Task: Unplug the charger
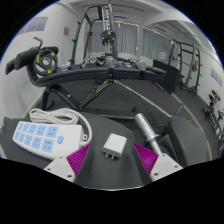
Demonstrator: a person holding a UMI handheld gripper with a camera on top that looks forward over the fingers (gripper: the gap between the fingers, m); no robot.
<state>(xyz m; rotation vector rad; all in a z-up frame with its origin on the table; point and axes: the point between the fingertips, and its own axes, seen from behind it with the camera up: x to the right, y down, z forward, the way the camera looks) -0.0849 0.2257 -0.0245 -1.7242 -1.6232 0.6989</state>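
A small white charger [113, 146] lies on the dark table [120, 105] with its two metal prongs bare and pointing back toward me. It is out of the white power strip [45, 133], which lies to its left with several blue-marked sockets. My gripper [111, 160] is open. The charger sits between the purple pads [76, 160], with a gap at either side.
A short silver cylinder [146, 127] lies on the table just beyond the right finger. A black bench with a yellow-and-black object [43, 60] stands farther back on the left. Metal frames and racks [105, 30] fill the room behind.
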